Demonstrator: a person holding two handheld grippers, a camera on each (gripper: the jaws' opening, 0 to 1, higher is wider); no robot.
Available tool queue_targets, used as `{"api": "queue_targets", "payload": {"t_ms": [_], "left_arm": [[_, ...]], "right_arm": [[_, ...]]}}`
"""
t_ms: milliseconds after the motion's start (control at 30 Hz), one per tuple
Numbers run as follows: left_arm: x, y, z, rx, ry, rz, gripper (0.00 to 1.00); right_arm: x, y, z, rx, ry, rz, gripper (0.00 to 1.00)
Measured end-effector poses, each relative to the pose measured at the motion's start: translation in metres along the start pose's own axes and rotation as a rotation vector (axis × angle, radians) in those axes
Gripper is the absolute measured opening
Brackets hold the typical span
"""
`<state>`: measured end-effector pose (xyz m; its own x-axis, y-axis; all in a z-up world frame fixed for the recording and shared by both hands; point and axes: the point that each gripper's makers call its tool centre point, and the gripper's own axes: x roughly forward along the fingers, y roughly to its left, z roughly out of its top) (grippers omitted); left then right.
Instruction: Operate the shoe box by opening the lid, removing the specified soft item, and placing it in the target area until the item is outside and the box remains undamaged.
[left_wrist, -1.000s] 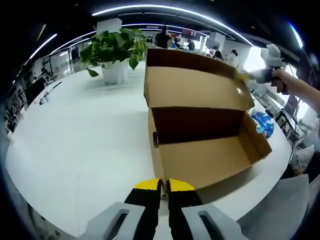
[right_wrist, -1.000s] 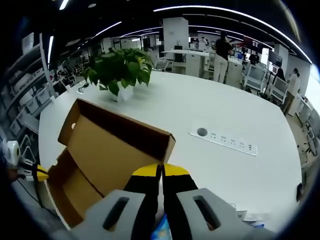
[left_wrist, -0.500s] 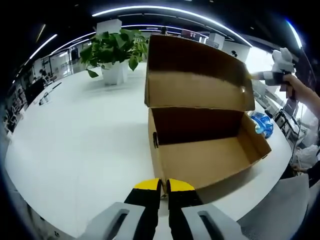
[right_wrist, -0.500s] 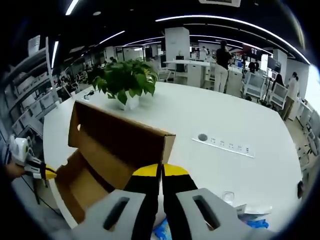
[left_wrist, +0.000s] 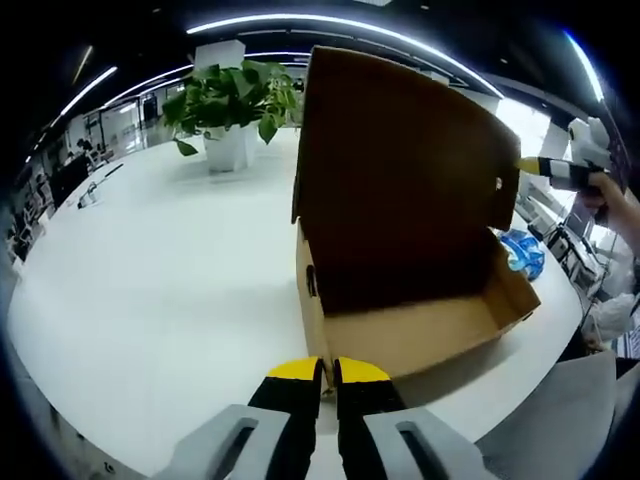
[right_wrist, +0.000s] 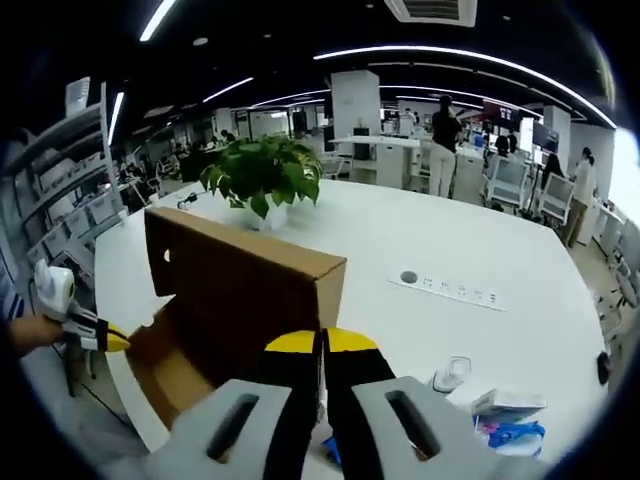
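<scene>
Evidently, the lid (left_wrist: 400, 170) of the shoe box (left_wrist: 420, 330) was stood almost upright on the white table (left_wrist: 150, 280), its hinge at the back wall. The left gripper (left_wrist: 327, 372) was seen with its jaws pressed together on the near front edge of the box, apparently pinching the cardboard wall. The right gripper (right_wrist: 322, 345) was likewise closed, its yellow tips set against the lid's free edge, though whether cardboard was actually caught between them could not be told.

A torn or creased hinge was judged the main risk, should the lid be forced back too far; the light box could also be dragged or tipped if the front wall were pulled.

No soft item could be made out inside the box, whose floor was partly lost in shadow under the lid. A blue packet (left_wrist: 524, 250) lay on the table beside the box; its nature could not be determined. The target area was not identifiable.
</scene>
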<state>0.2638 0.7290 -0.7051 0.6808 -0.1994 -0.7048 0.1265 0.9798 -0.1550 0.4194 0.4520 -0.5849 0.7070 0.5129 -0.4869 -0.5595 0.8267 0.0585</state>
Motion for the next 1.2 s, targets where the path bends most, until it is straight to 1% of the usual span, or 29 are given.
{"api": "queue_targets", "payload": {"t_ms": [67, 233, 500, 700, 933, 1000, 1100, 1167, 1200], "left_arm": [[0.0, 0.0, 0.0, 0.0, -0.006, -0.001, 0.04], [-0.001, 0.0, 0.0, -0.001, -0.016, -0.004, 0.04], [-0.001, 0.0, 0.0, -0.009, -0.026, -0.017, 0.05], [-0.001, 0.0, 0.001, -0.018, -0.039, -0.027, 0.05], [-0.003, 0.0, 0.003, -0.032, -0.05, -0.041, 0.07], [-0.007, -0.001, 0.008, -0.031, -0.066, -0.044, 0.09], [-0.013, 0.0, 0.017, -0.014, -0.098, -0.041, 0.16], [-0.02, 0.0, 0.026, 0.002, -0.124, -0.04, 0.17], [-0.024, 0.0, 0.033, 0.017, -0.143, -0.038, 0.18]], "right_arm": [[-0.006, 0.004, -0.003, -0.014, -0.008, -0.003, 0.0], [-0.013, 0.01, -0.008, -0.019, -0.024, -0.011, 0.0], [-0.025, 0.019, -0.02, -0.012, -0.043, -0.026, 0.0], [-0.034, 0.026, -0.033, 0.017, -0.061, -0.026, 0.01], [-0.039, 0.032, -0.044, 0.014, -0.073, -0.027, 0.02], [-0.041, 0.034, -0.048, 0.01, -0.075, -0.027, 0.02], [-0.044, 0.037, -0.055, -0.012, -0.075, -0.022, 0.03], [-0.045, 0.039, -0.06, -0.022, -0.072, -0.015, 0.03], [-0.045, 0.04, -0.062, -0.025, -0.071, -0.014, 0.04]]}}
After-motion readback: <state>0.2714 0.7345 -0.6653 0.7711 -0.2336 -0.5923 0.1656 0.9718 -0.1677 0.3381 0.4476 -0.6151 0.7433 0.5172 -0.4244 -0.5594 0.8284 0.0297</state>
